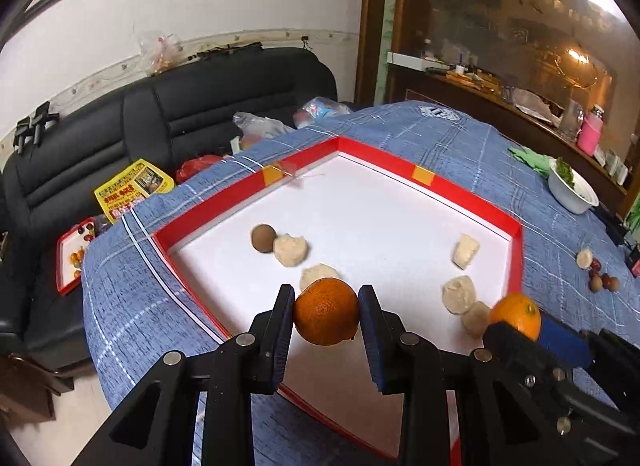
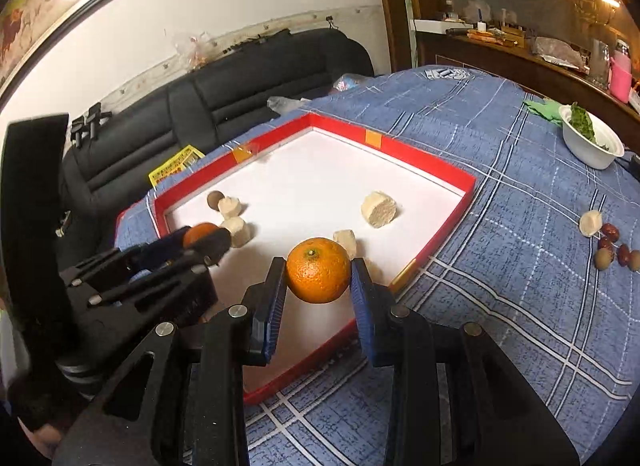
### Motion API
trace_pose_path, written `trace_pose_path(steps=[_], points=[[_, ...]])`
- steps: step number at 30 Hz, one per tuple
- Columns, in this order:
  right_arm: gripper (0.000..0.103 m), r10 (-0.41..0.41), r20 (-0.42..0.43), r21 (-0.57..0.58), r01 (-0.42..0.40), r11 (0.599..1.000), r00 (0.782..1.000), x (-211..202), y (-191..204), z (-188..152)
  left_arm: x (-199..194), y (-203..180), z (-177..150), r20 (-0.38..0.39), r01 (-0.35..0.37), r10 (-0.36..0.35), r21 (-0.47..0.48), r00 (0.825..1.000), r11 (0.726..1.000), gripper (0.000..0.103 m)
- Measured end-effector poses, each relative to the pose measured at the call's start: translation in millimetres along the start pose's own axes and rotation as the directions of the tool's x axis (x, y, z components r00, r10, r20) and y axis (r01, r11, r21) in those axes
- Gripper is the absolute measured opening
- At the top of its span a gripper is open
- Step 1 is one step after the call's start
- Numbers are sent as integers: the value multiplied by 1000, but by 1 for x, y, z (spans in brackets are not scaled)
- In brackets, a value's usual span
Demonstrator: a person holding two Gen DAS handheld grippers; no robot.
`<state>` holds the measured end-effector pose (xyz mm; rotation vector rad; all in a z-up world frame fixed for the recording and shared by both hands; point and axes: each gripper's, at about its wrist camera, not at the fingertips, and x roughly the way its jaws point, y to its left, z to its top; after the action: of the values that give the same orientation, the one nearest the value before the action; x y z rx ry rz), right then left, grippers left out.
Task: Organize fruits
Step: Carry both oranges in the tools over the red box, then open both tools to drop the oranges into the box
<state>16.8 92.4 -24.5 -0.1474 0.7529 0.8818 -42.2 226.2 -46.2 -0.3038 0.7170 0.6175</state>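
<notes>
My left gripper (image 1: 326, 296) is shut on an orange (image 1: 326, 312) and holds it over the near left part of a red-rimmed white tray (image 1: 248, 185). My right gripper (image 2: 319, 266) is shut on a second orange (image 2: 318, 270) over the tray's near right part (image 2: 436, 169). Each gripper shows in the other's view: the right one (image 1: 516, 322) with its orange (image 1: 516, 314), the left one (image 2: 202, 240) with its orange (image 2: 200, 233). In the tray lie several pale beige lumps (image 1: 291, 250) and a brown round fruit (image 1: 263, 238).
On the blue checked tablecloth (image 2: 500, 201), right of the tray, lie a pale lump (image 2: 591, 223) and several small red and brown fruits (image 2: 612, 248). A white bowl with greens (image 2: 592, 143) stands at the far right. A black sofa (image 1: 160, 121) lies behind, with a small red tray (image 1: 72, 258).
</notes>
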Motion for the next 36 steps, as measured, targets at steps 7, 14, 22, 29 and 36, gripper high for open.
trace_pose_path(steps=[7, 14, 22, 29, 36], points=[[32, -5, -15, -21, 5, 1000, 1000, 11, 6, 4, 14, 8, 7, -22, -41, 41, -10, 999, 999, 31], [32, -1, -48, -30, 0, 1000, 999, 22, 8, 4, 19, 15, 12, -37, -71, 70, -31, 997, 997, 31], [59, -38, -69, -67, 34, 997, 997, 26, 12, 5, 26, 31, 30, -64, -104, 96, -131, 993, 986, 69], [61, -42, -7, -34, 41, 999, 999, -10, -9, 9, 4, 55, 34, -7, -104, 110, -380, 994, 919, 74], [61, -155, 56, 102, 149, 984, 986, -63, -86, -7, -18, -7, 31, 104, 15, 10, -241, 995, 970, 74]])
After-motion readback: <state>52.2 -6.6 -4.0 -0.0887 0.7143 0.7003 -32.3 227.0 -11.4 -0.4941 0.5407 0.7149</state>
